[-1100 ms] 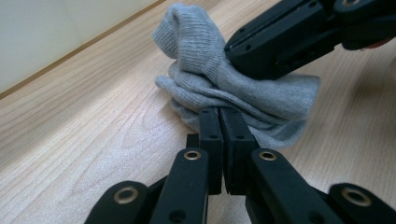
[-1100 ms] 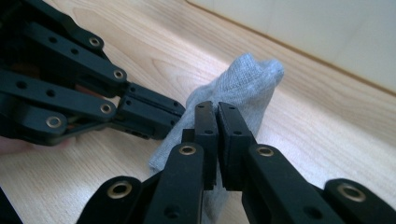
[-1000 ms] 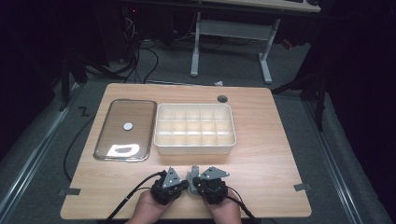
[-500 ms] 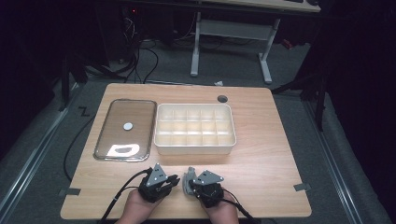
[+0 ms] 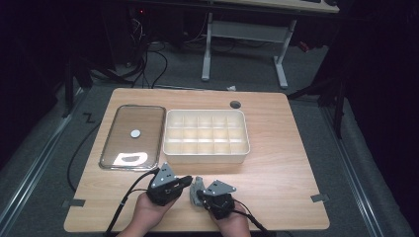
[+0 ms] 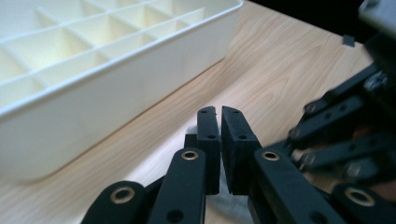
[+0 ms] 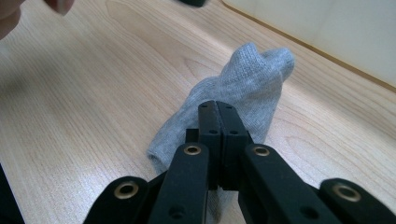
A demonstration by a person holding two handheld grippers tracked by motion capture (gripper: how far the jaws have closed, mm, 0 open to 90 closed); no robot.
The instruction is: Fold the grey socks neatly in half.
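- At the near edge of the table (image 5: 276,197), 2 hands come in from below, each with a gripper, side by side and close together.
- The right gripper (image 7: 218,109) has its jaws pressed together; they sit over the near end of a grey sock (image 7: 243,88), but whether they pinch its cloth I cannot tell.
- The sock lies crumpled on the wood between the 2 grippers, seen from above as a small grey lump (image 5: 197,186), its far end bunched and raised.
- The left gripper (image 6: 219,112) sits just left of the sock, its jaws nearly together with a thin gap; they have just been closing, and nothing shows between the tips.
- In the left gripper view, a bit of grey cloth shows under the jaws, and the right gripper's black links blur at the right edge.
- Farther off, mid-table, a white tray (image 5: 205,157) with 2 rows of compartments stands near the grippers.
- Left of the tray, just beside it, a clear lid (image 5: 148,123) lies flat with a small round knob (image 5: 135,133) at its middle.
- At the far edge, a dark round hole (image 5: 235,104) sits in the tabletop.
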